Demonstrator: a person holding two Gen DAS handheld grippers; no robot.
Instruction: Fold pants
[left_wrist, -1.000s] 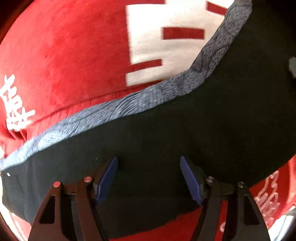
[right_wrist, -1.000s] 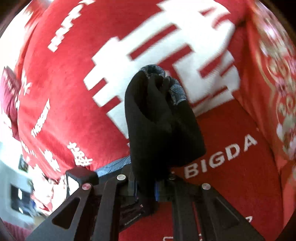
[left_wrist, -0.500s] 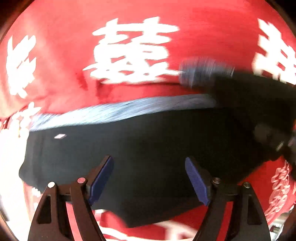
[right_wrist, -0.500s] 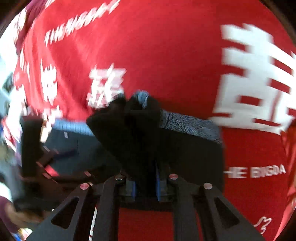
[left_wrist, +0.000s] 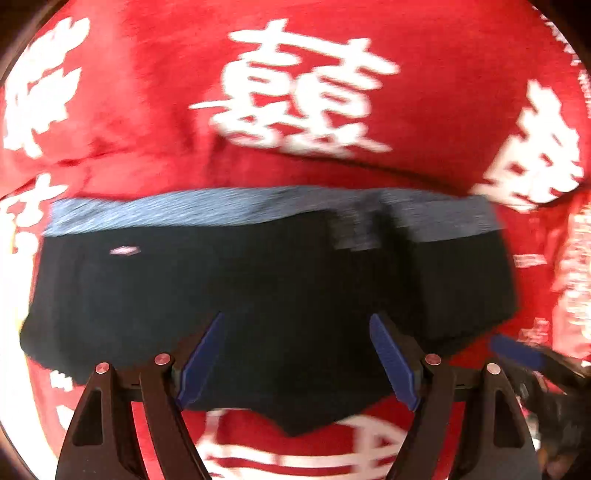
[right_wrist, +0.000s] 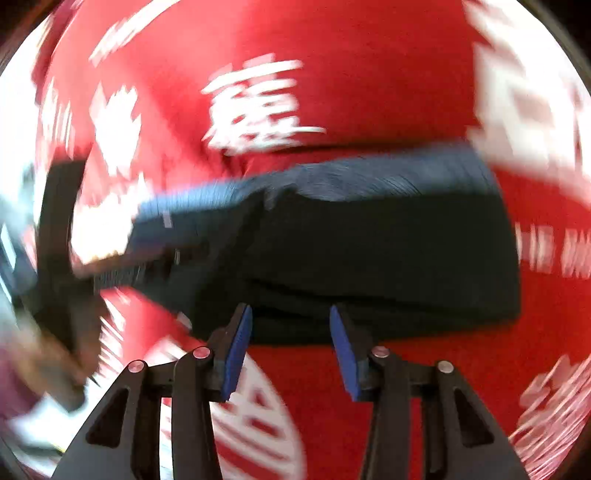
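The black pants (left_wrist: 258, 280) with a blue-grey waistband (left_wrist: 207, 206) lie flat on the red cloth (left_wrist: 129, 122), the right part folded over the rest. They also show in the right wrist view (right_wrist: 388, 251). My left gripper (left_wrist: 297, 354) is open above the pants' near edge and holds nothing. My right gripper (right_wrist: 291, 350) is open just at the near edge of the folded part, empty. One of its blue fingertips (left_wrist: 517, 352) shows at the right of the left wrist view. The left gripper's body (right_wrist: 62, 236) shows blurred at the left of the right wrist view.
The red cloth with white characters (left_wrist: 306, 107) covers the whole surface (right_wrist: 369, 92) around the pants. Both views are blurred by motion.
My right gripper has let go of the bunched pants and opened; that part now lies folded over the rest. Both grippers have drawn back a little.
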